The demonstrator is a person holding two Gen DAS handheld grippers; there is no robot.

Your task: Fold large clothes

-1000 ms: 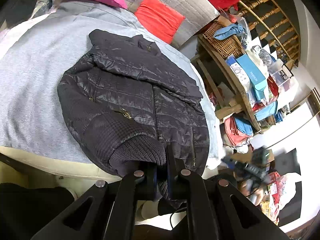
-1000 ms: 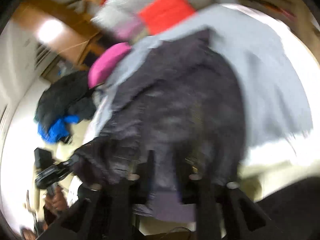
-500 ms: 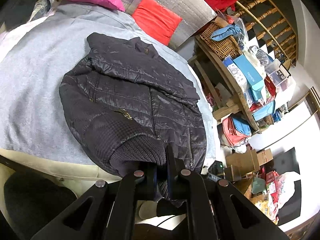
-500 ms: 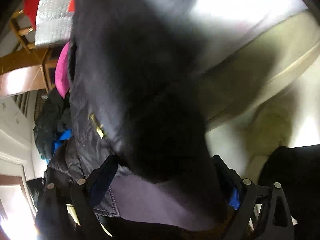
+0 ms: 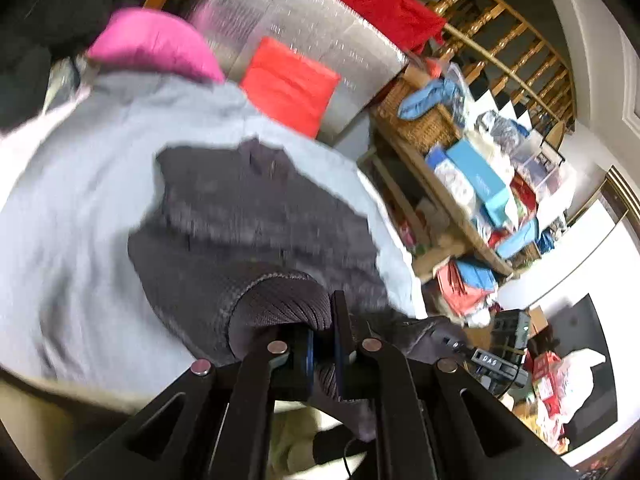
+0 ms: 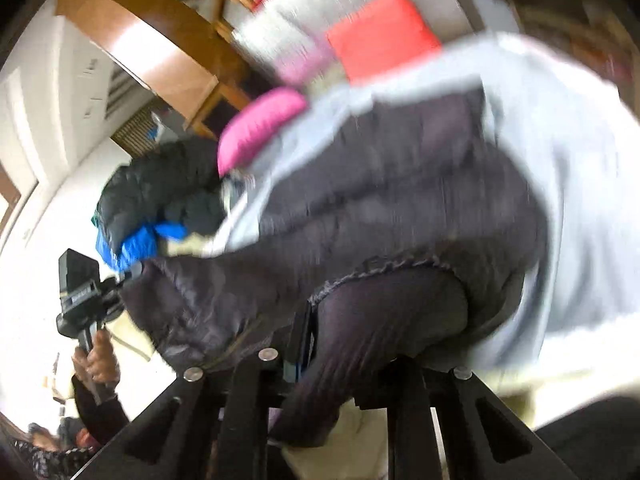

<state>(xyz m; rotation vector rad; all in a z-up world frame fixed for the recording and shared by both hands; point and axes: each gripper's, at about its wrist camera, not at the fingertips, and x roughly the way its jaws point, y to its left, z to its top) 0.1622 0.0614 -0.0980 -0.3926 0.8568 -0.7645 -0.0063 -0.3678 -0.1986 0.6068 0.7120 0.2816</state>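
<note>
A dark quilted jacket (image 5: 256,216) lies spread on a grey-sheeted bed (image 5: 72,200). My left gripper (image 5: 324,344) is shut on its ribbed knit hem (image 5: 280,300) and holds that edge up off the bed. In the right wrist view the same jacket (image 6: 400,208) fills the middle. My right gripper (image 6: 340,352) is closing its jaws, and a bunch of the ribbed hem (image 6: 380,320) is pinched between them. The fabric covers the right finger. A hand (image 6: 96,360) carries the left gripper (image 6: 80,288) at the left edge of that view. Both views are blurred.
A pink pillow (image 5: 156,44) and a red cushion (image 5: 288,84) lie at the head of the bed. To the right stands a crowded wooden shelf (image 5: 460,184) with a basket and boxes. A heap of dark and blue coats (image 6: 156,200) sits left of the bed.
Both grippers have risen and taken the jacket's near hem up with them. The right gripper's jaws stood wide around the hem half a second ago; now they pinch it.
</note>
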